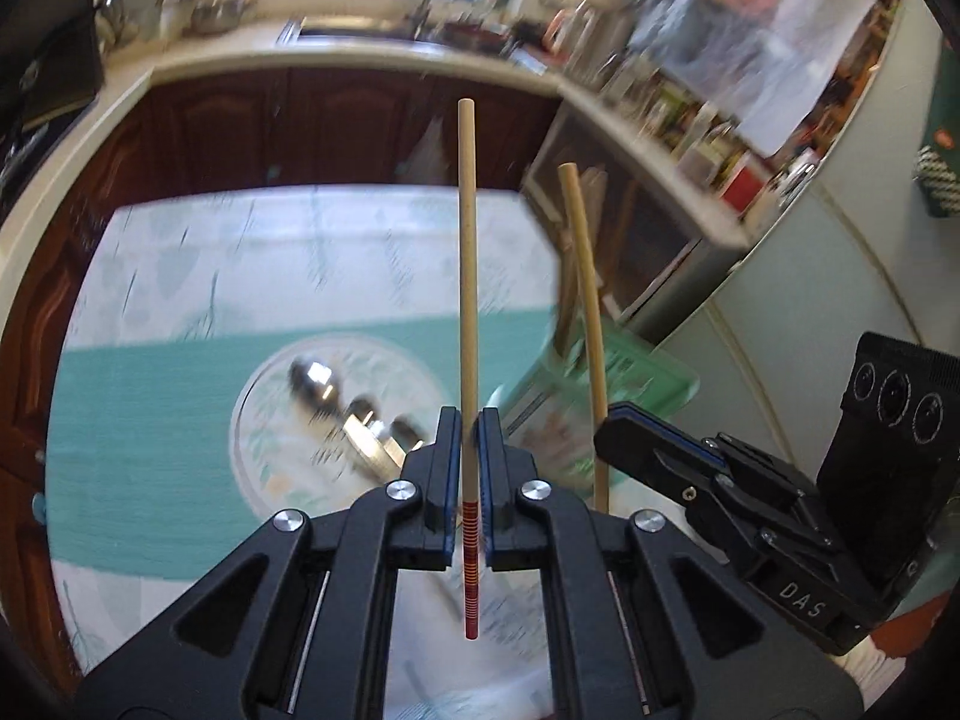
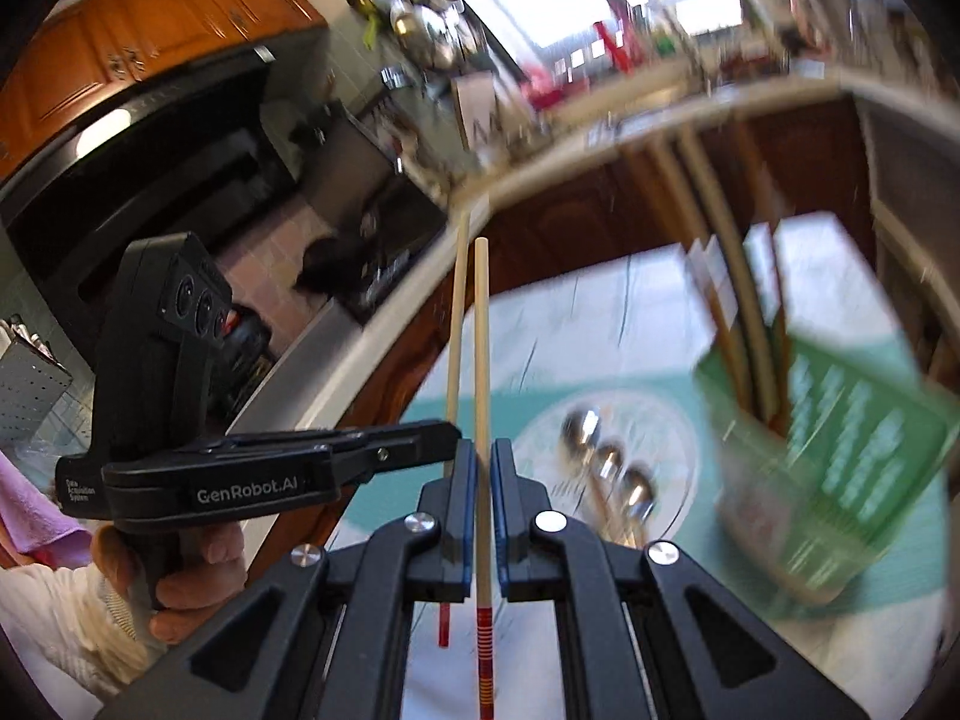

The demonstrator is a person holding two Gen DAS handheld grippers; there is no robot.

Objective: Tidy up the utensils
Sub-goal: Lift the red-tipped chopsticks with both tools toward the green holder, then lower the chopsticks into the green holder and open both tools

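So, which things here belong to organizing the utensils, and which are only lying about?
Job:
- chopstick in left gripper
- second chopstick in right gripper
- spoons on the plate
- green holder

Lying about:
- sink
- stove

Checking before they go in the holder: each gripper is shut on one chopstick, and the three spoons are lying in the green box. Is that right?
Not quite. The spoons lie on the round mat, not in the green box, as the right wrist view shows. The rest holds: the left gripper is shut on one chopstick, and the right gripper on another chopstick.
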